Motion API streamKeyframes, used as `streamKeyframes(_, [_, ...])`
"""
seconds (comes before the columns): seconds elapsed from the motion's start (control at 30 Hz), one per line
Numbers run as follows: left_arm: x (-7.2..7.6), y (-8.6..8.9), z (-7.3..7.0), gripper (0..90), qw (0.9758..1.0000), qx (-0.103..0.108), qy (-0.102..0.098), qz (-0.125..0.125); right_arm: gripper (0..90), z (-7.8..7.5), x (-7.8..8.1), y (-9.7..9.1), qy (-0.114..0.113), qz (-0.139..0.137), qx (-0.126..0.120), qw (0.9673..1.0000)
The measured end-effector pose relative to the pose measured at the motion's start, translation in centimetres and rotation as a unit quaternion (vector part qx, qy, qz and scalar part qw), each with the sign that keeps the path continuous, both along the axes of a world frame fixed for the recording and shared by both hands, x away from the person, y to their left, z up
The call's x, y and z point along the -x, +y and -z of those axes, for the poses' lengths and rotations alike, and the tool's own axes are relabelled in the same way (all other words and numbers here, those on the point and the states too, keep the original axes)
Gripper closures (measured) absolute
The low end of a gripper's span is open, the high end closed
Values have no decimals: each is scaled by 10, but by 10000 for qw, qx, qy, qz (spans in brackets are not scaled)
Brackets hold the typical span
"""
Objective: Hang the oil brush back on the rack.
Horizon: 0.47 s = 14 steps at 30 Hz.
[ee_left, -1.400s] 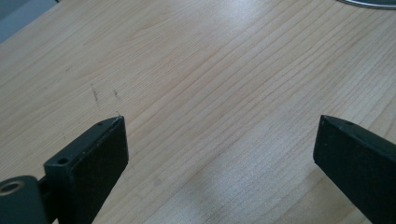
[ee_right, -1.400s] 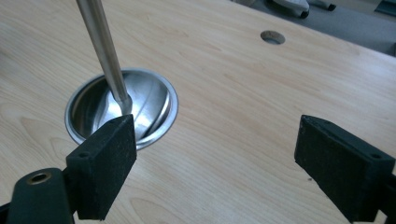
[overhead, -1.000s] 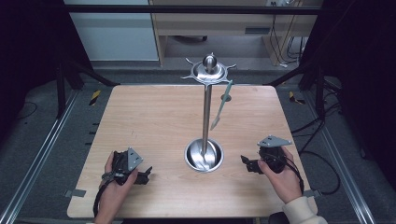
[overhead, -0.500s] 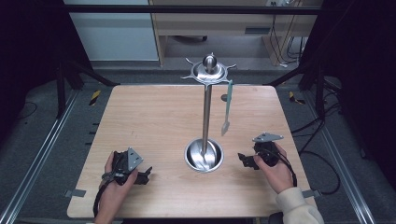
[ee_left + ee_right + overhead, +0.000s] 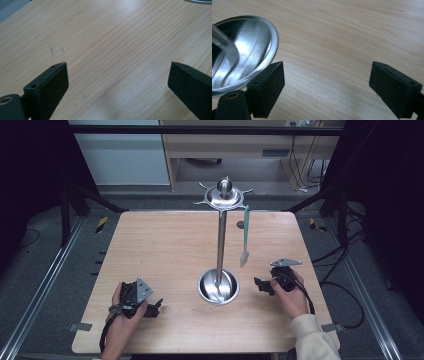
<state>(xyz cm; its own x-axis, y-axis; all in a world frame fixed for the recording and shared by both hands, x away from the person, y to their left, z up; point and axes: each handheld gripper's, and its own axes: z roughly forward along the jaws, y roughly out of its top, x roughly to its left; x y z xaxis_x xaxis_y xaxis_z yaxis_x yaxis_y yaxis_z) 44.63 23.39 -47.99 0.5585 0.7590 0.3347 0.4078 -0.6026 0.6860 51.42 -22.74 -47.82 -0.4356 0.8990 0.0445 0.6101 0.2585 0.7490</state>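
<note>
Pale wood table (image 5: 165, 250) under me. My left gripper (image 5: 149, 309) rests at the near left, jaws apart and empty. The green spatula (image 5: 245, 236) now hangs straight from the steel stand (image 5: 220, 240), its swing settled. My right gripper (image 5: 263, 285), wide open, has drawn back. Dark floor surrounds.

High cam overhead facing fwd, gripper cams low, close to table (image 5: 165, 250)

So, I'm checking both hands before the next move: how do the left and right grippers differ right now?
The left gripper sits near the table's front left corner, far from the metal stand; the right gripper rests just right of the stand's dish base. The right gripper view takes in much of that base, the left gripper view just a sliver of its rim. Both are open, empty, and hand-held.
</note>
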Motion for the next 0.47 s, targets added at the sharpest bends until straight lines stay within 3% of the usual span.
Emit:
streamKeyframes(0.27, [-1,0,0,28,10000,4,-18,-5,128,6,-8,-4,-73,246,-198,9995])
streamKeyframes(0.47, [-2,-1,0,28,10000,-6,-7,23,127,9,-4,-7,-102,275,-75,9995])
